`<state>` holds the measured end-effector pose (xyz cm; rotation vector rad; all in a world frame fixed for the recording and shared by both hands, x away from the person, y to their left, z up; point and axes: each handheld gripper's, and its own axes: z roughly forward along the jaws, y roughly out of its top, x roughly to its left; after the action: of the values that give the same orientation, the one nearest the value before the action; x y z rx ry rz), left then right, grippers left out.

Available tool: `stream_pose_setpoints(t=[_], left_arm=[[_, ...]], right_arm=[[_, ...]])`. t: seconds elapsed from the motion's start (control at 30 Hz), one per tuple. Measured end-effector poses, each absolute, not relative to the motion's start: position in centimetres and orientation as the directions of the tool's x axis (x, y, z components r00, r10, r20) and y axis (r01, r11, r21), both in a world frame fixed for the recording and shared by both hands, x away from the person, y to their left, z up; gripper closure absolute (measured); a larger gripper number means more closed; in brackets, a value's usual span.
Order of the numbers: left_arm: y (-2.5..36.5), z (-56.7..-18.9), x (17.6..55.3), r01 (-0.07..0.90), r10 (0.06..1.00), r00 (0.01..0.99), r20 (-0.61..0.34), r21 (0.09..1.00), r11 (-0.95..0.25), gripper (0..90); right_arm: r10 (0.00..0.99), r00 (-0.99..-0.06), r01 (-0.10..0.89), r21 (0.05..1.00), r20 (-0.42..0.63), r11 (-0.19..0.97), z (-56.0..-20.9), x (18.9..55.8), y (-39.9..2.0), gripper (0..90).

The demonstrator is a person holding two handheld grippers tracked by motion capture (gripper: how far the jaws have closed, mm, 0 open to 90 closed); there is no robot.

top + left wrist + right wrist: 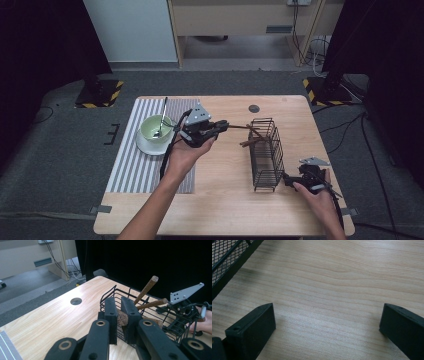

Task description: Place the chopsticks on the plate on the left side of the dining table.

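Observation:
My left gripper [224, 125] hovers over the middle of the table, shut on the end of a brown wooden utensil [239, 127] that points toward a black wire basket [267, 160]. In the left gripper view the jaws [119, 312] pinch the brown wood [122, 318] just at the basket's rim [110, 293]. Two more wooden handles [147, 289] lean out of the basket. My right gripper [288, 178] rests on the table at the basket's near right corner. Its jaws [327, 322] stand wide open with bare wood between them.
A green bowl [151, 131] with a metal spoon [163, 116] sits on a white saucer [146, 147], on a striped mat [132, 170] at the left. A round hole [254, 108] lies near the table's far edge. The basket's corner [224, 255] is close to my right gripper.

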<state>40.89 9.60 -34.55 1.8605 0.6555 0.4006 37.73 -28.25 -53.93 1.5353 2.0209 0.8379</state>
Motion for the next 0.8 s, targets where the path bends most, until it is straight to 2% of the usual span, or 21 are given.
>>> stream_pose_setpoints(t=[0.43,0.8], left_arm=[[11.1,-34.3,40.9,0.260,0.612,0.787,-0.078,0.942,-0.214,83.4],[12.2,-33.8,40.5,0.243,0.618,0.783,-0.073,0.950,-0.195,83.4]], right_arm=[[0.963,-0.268,0.680,0.708,-0.001,0.190,-53.9,37.7,-28.2,0.4],[0.964,-0.268,0.680,0.708,-0.001,0.190,-53.9,37.7,-28.2,0.4]])
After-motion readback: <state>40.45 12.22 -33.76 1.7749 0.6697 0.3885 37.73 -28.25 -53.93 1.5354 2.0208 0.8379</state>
